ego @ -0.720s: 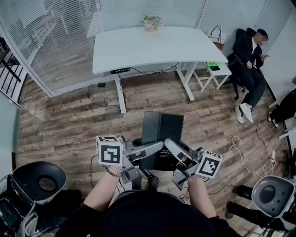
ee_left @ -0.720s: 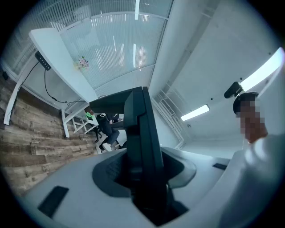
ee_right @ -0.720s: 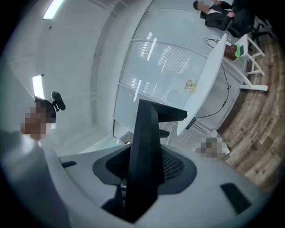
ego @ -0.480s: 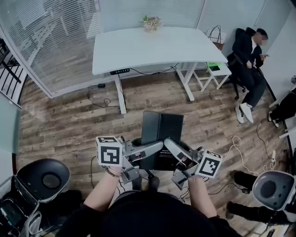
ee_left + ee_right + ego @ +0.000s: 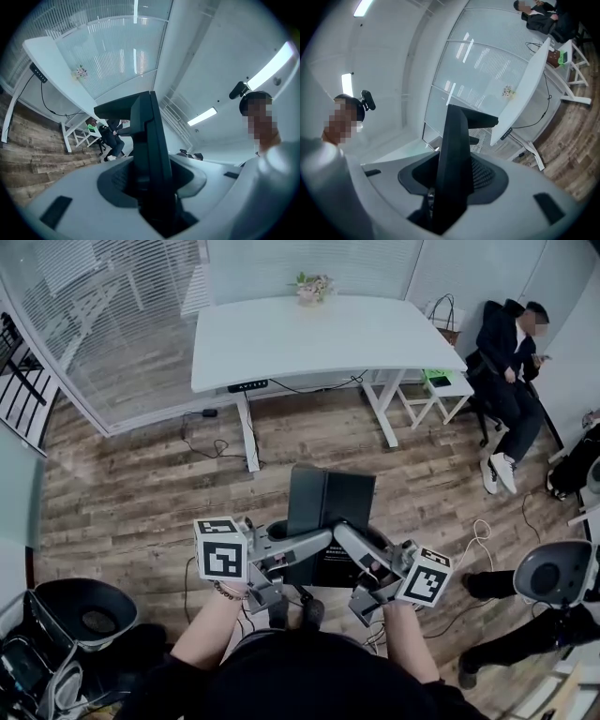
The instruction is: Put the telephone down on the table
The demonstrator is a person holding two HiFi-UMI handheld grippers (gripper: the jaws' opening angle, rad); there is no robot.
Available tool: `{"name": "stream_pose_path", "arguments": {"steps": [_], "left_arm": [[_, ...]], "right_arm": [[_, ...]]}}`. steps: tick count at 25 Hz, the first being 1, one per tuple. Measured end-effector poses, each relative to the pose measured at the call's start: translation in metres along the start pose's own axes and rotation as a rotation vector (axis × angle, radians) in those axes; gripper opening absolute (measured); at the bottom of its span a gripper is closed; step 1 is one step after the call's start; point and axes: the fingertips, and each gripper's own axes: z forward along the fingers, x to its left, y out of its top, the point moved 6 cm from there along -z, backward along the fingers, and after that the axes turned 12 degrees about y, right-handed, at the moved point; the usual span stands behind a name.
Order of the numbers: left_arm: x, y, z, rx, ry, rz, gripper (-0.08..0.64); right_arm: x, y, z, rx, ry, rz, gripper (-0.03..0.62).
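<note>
Left tongs (image 5: 302,545) and right tongs (image 5: 349,538) are both clamped on the black telephone (image 5: 330,507), edge-on between each pair, well apart from the white tabletop (image 5: 319,334).

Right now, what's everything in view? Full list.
telephone: one, black, held between both grippers over the floor
desk: one, white, far side of the room
flowers: one small bunch, pale, at the desk's back edge
side table: one, white, right of the desk
seated person: one, dark clothes, far right
office chairs: two, dark at lower left, grey at lower right
floor: wood planks, brown
left gripper: one, grey, closed on the telephone's left side
right gripper: one, grey, closed on its right side
</note>
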Motion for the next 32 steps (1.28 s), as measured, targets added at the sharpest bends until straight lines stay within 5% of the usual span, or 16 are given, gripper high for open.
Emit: {"name": "stream_pose_path", "arguments": {"steps": [10, 32], "left_arm": [[0.000, 0.002, -0.022, 0.013, -0.020, 0.079, 0.187], [0.019, 0.004, -0.046, 0.066, -0.086, 0.045, 0.189]], "right_arm": [[0.007, -0.015, 0.014, 0.031, 0.034, -0.036, 0.169], [0.008, -0.040, 0.032, -0.029, -0.045, -0.059, 0.169]]}}
